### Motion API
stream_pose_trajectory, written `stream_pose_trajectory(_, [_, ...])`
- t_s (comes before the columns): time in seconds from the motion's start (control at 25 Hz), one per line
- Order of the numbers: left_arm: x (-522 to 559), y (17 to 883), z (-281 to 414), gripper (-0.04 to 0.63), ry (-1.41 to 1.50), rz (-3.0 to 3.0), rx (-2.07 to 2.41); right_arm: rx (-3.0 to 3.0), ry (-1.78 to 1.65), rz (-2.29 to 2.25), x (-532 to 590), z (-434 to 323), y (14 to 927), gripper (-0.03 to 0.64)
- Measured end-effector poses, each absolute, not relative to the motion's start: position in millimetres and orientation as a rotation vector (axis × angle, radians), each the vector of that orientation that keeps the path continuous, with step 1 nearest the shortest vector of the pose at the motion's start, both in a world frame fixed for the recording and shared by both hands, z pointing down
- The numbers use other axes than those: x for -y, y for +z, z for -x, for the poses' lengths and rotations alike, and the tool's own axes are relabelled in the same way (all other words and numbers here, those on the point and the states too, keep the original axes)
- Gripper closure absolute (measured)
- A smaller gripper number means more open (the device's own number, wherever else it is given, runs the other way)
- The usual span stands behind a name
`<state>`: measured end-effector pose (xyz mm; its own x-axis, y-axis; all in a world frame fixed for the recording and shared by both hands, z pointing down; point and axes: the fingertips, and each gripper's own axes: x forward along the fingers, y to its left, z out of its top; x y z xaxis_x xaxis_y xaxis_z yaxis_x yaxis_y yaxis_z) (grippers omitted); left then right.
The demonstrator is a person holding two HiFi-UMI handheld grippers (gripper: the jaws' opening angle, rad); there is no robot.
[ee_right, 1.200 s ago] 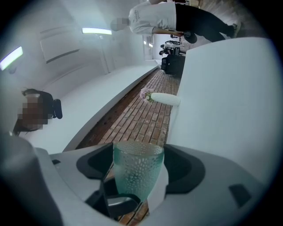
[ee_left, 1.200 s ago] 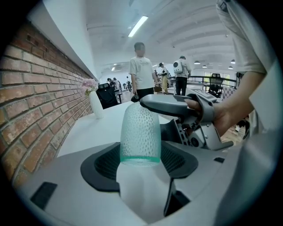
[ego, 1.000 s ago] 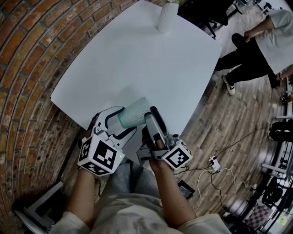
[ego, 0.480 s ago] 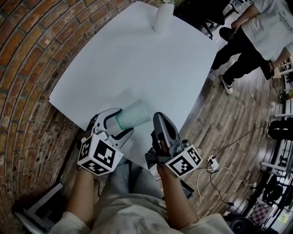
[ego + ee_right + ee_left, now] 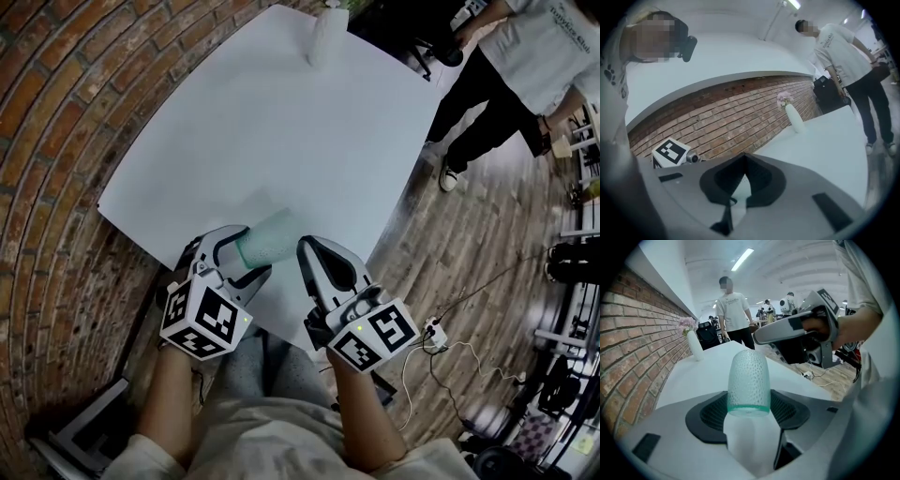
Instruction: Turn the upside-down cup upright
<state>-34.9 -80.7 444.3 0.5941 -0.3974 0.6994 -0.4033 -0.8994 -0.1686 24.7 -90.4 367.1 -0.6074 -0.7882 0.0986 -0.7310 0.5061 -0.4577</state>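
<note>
The only print in view is the black-and-white squares on each tool's cube and some writing on the standing person's (image 5: pixel 525 56) white shirt, which is too small to read.

The tabletop (image 5: pixel 281 122) is plain white and fills the middle of the head view. A red brick wall (image 5: pixel 56 141) runs down the left side. A wooden floor (image 5: pixel 469 244) with white cables lies at the right. A white vase (image 5: pixel 321 42) with pink flowers stands at the far edge, at the top of the frame.

The bumpy green cup (image 5: pixel 267 239) is low in the frame, near the tabletop's near edge. The left tool (image 5: pixel 255 249) grips its sides. The end with the darker green band is closest to the tool, and the round end points away toward the vase. The right tool (image 5: pixel 307 248) is just beside the cup, with its jaws together and nothing in them.

The wide white middle of the tabletop lies between the cup and the vase. The tabletop's right edge is near the right tool.
</note>
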Motion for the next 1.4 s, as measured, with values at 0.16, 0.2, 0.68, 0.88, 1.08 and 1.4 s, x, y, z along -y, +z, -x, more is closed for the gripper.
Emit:
stream_pose_trajectory(0.16, [78.7, 444.8, 36.2, 0.308, 1.292, -2.772, 0.668, -2.604, -0.731, 1.329, 90.7, -25.1, 371.4, 0.609])
stream_pose_trajectory(0.2, [78.8, 444.8, 36.7, 0.308, 1.309, -2.765, 0.661, -2.603, -0.733, 1.331, 90.9, -25.2, 371.9, 0.609])
stream_pose_trajectory(0.68, [78.0, 444.5, 44.8, 0.308, 1.563, -2.699, 0.627, -2.641, -0.782, 1.319, 87.0, -14.7, 383.5, 0.611])
stream_pose_trajectory(0.88, [76.3, 445.3, 45.0, 0.308, 1.643, -2.680, 0.605, -2.646, -0.806, 1.317, 86.4, -11.8, 388.3, 0.609])
stream_pose_trajectory(1.08, [74.2, 445.7, 44.2, 0.308, 1.681, -2.663, 0.570, -2.632, -0.851, 1.334, 88.0, -13.6, 397.4, 0.609])
stream_pose_trajectory(1.4, [69.9, 443.7, 43.7, 0.310, 1.704, -2.647, 0.524, -2.601, -0.919, 1.356, 89.8, -14.3, 416.1, 0.609])
